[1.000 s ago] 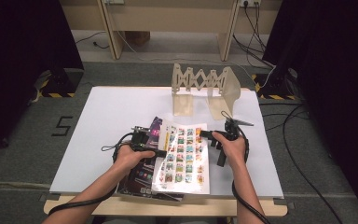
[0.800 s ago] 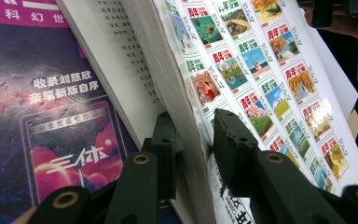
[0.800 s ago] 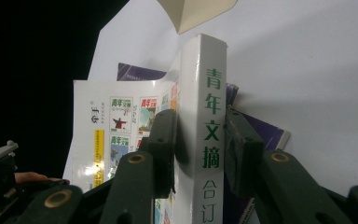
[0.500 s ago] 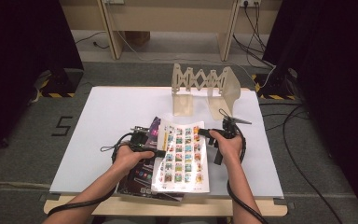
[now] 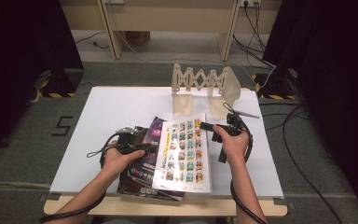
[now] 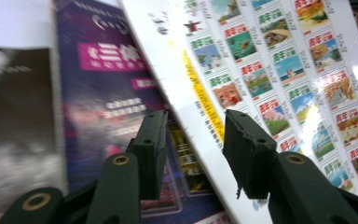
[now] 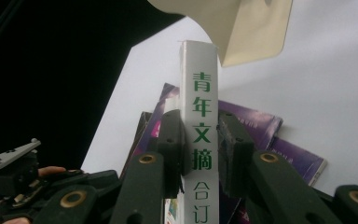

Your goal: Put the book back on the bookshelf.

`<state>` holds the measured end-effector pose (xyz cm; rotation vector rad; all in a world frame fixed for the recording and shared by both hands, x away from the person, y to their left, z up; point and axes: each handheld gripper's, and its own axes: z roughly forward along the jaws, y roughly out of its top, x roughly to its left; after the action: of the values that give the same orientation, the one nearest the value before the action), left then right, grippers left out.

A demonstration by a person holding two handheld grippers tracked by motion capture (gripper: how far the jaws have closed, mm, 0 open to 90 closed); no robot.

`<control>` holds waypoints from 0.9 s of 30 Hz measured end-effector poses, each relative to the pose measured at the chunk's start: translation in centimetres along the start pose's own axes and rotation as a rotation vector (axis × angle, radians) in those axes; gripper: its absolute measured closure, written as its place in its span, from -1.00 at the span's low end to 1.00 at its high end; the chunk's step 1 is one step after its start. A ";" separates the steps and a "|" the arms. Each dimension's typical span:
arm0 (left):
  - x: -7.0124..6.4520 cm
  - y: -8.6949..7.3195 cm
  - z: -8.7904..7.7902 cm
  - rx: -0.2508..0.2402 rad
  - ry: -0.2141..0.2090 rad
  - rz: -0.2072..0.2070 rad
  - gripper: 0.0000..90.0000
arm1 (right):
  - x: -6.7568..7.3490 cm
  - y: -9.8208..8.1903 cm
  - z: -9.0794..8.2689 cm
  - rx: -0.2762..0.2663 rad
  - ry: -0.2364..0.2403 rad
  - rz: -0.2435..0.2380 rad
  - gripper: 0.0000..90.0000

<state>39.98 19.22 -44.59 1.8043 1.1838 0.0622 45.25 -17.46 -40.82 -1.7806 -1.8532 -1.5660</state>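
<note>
A thick white book (image 5: 184, 149) with rows of small colour pictures on its cover lies on a pile of purple magazines (image 5: 142, 163) near the table's front edge. My right gripper (image 5: 205, 126) has just been closing and is shut on the book's spine (image 7: 200, 107), one pad on each side of the green lettering, my right gripper (image 7: 200, 140) holding that edge raised. My left gripper (image 5: 145, 148) has just been opening. In the left gripper view its jaws (image 6: 196, 140) stand apart over the purple magazine (image 6: 107, 93), with the book's left edge (image 6: 205, 102) between them, untouched.
A folding wooden rack (image 5: 200, 88) stands at the back of the white table (image 5: 121, 102), just beyond the book; one of its beige feet (image 7: 247, 28) hangs close above the spine. Cables trail from both grippers. Dark floor surrounds the table.
My right gripper has risen and moved slightly away from me with the book's spine edge in it. My left gripper's jaws have spread apart at the book's left edge.
</note>
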 end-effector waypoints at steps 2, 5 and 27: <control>0.3 -0.1 -1.0 -0.015 0.020 0.018 0.23 | 0.5 0.1 -0.5 -0.023 -0.011 -0.027 0.64; 0.8 -0.6 -2.1 -0.026 0.050 0.033 0.18 | 1.4 0.4 -1.3 -0.055 -0.032 -0.067 0.64; 5.0 -5.6 -7.1 -0.133 0.184 -0.044 0.11 | 6.1 2.4 -5.7 -0.290 -0.197 -0.273 0.65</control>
<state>35.29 28.10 -46.76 1.6826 1.3159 0.2804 42.32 -18.05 -32.65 -1.9260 -2.1293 -1.9037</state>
